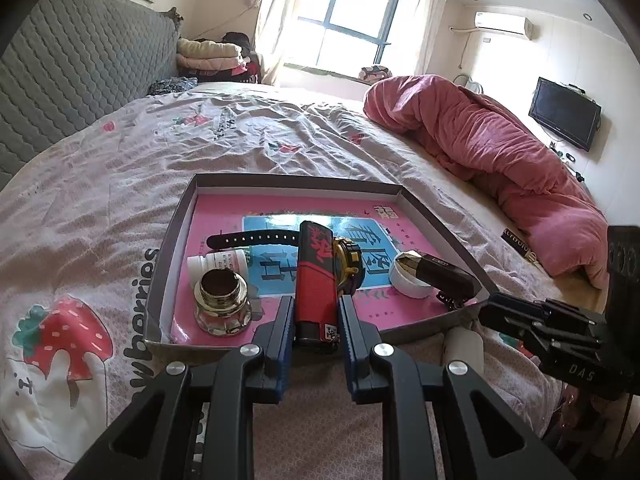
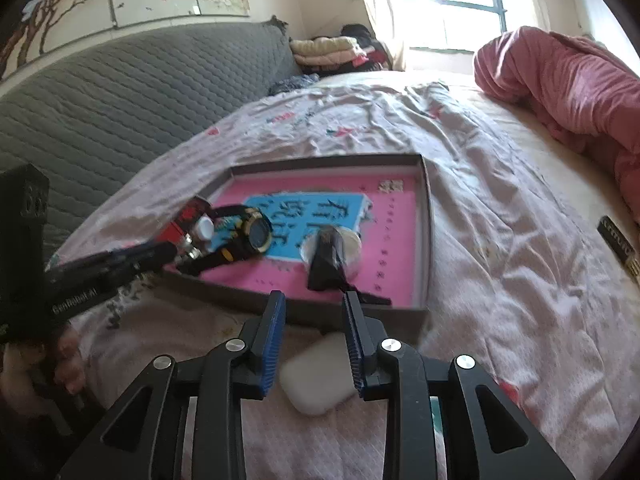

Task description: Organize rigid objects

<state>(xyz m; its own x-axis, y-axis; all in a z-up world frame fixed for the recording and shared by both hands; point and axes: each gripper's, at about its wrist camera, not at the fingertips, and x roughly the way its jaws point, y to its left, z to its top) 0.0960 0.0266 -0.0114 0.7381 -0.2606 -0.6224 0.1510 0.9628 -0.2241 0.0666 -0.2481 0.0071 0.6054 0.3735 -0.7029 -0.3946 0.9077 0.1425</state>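
Sunlit bedroom, with a wrinkled strawberry-print bedspread (image 1: 120, 184) as the work surface: nearest, the left gripper (image 1: 316, 312) is clamped on a red-and-black lighter (image 1: 314, 276) at the near edge of a shallow box (image 1: 298, 179), while the right gripper (image 2: 314, 308) hangs empty, jaws partly spread, over a white earbud case (image 2: 316, 376) lying outside the box. Inside lie a glass ink bottle (image 1: 222, 302), a wristwatch (image 2: 256, 236) and a white lid (image 1: 408, 280). Farther off, a pink quilt (image 1: 500, 152) is bunched near the window (image 1: 352, 12).

Shallow grey cardboard tray (image 2: 427, 216): far half w/ pink floor free; near half blocked by yellow-black digital watch (image 2: 256, 236), round white tin (image 2: 352, 248), squat glass ink bottle (image 1: 222, 300).
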